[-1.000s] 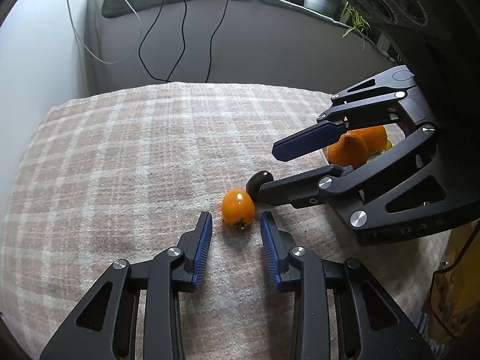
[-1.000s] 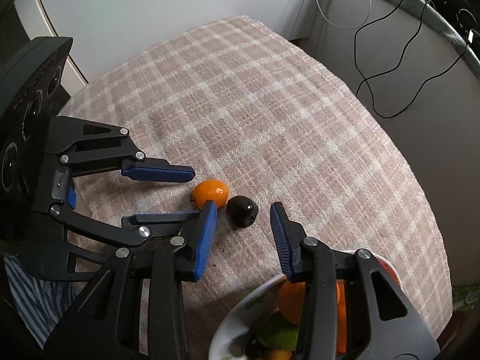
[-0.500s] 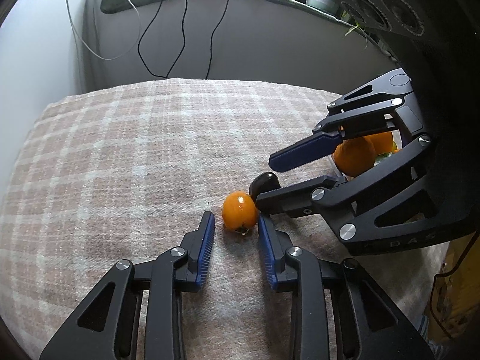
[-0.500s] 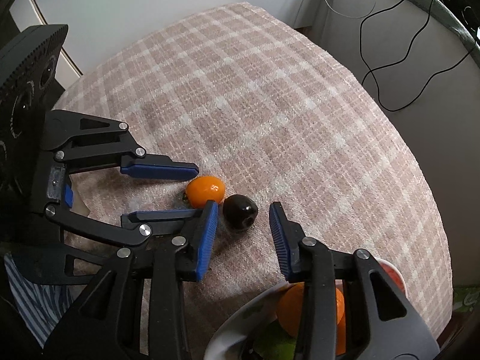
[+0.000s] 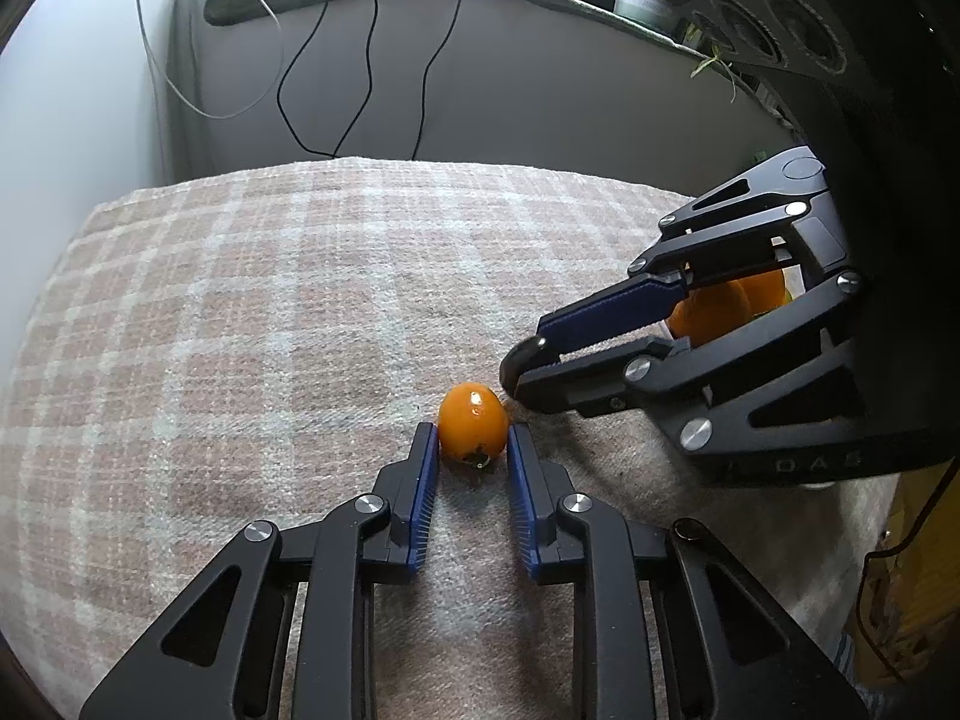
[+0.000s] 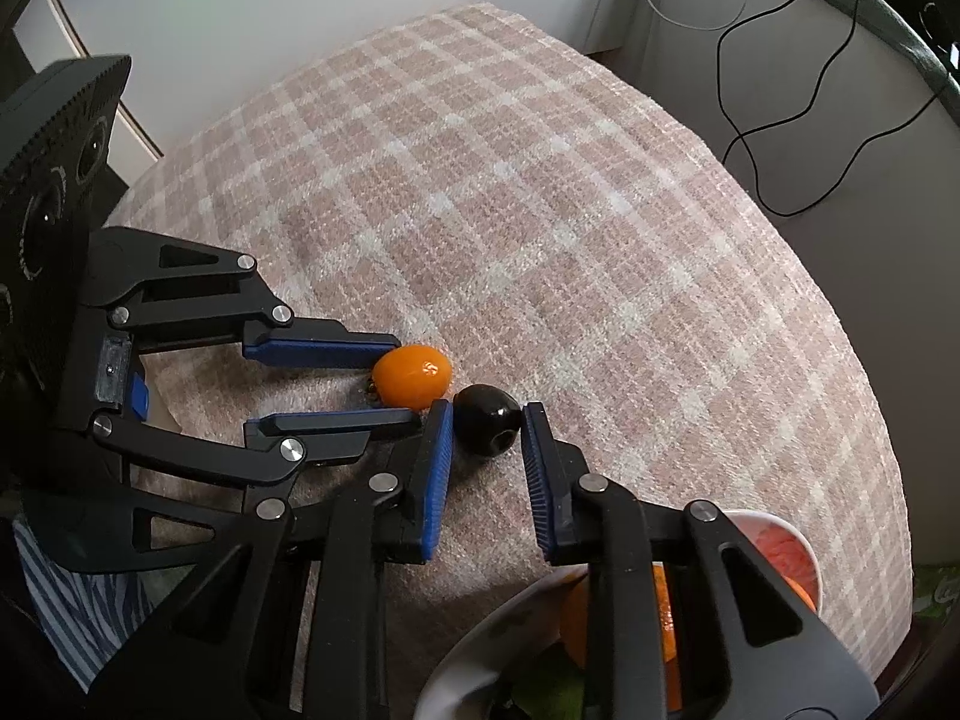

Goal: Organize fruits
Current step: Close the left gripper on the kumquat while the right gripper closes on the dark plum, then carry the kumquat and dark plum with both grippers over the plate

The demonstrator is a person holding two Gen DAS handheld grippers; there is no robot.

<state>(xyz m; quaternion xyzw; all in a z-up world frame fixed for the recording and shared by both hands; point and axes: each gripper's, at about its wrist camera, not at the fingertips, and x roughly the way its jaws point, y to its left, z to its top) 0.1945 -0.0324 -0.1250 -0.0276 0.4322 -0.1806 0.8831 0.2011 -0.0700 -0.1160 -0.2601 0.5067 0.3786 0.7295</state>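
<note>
A small orange egg-shaped fruit (image 5: 471, 427) lies on the plaid cloth. My left gripper (image 5: 467, 437) is open, its fingertips on either side of the fruit, close to touching. In the right wrist view the same fruit (image 6: 411, 375) sits between the left gripper's blue pads (image 6: 318, 351). A dark, almost black round fruit (image 6: 487, 427) lies right beside it. My right gripper (image 6: 487, 417) is open with its tips on either side of the dark fruit. In the left wrist view the dark fruit (image 5: 517, 363) is mostly hidden between the right gripper's fingers (image 5: 606, 315).
A white bowl (image 6: 480, 654) with oranges and something green sits under the right gripper at the table's near right edge; the oranges (image 5: 714, 312) show behind the right gripper. Black cables (image 5: 360, 60) hang on the wall behind. The cloth-covered table (image 5: 240, 300) drops off at its edges.
Both grippers have moved forward and lower. The left gripper's tips now flank the orange fruit and have narrowed. The right gripper's tips now flank the dark fruit.
</note>
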